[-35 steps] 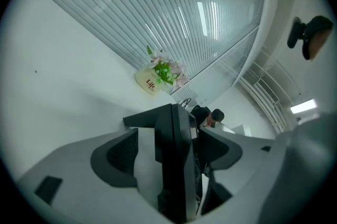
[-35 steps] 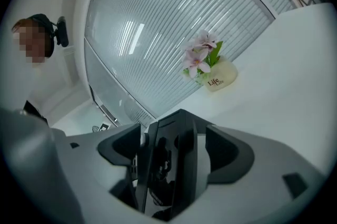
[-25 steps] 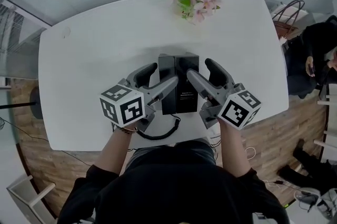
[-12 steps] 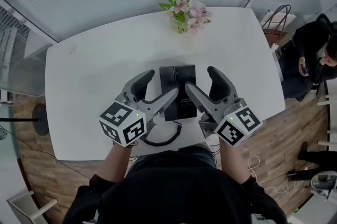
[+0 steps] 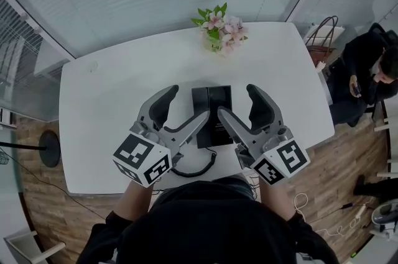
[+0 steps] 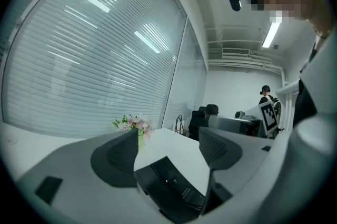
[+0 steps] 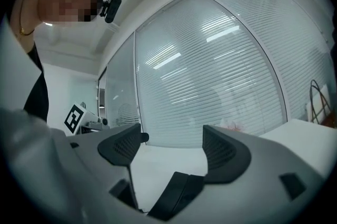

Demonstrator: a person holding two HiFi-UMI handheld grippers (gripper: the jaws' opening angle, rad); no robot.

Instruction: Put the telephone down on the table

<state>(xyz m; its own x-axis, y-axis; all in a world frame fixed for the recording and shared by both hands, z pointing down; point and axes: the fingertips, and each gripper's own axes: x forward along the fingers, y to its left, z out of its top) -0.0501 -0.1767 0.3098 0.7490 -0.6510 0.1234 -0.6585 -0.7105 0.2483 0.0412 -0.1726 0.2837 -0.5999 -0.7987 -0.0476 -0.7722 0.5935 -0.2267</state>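
The black telephone (image 5: pixel 211 109) lies on the white table (image 5: pixel 112 107), its coiled cord (image 5: pixel 198 168) trailing to the near edge. My left gripper (image 5: pixel 188 104) hovers open at the phone's left side and my right gripper (image 5: pixel 236 101) hovers open at its right side. Neither touches it. In the left gripper view the telephone (image 6: pixel 169 187) shows low between the wide-apart jaws of the left gripper (image 6: pixel 168 148). Seen from the right gripper view, the telephone (image 7: pixel 178 194) sits below the right gripper (image 7: pixel 171 146), with nothing between its pads.
A vase of pink flowers (image 5: pixel 221 27) stands at the table's far edge, also visible as flowers (image 6: pixel 131 124). A person (image 5: pixel 367 70) sits off the table's right end beside a bag (image 5: pixel 320 36). Blinds fill the wall behind. Wood floor surrounds the table.
The head view has pulled back and up, so the table looks smaller. Both grippers stay open beside the telephone, drawn slightly toward me. The telephone has not moved.
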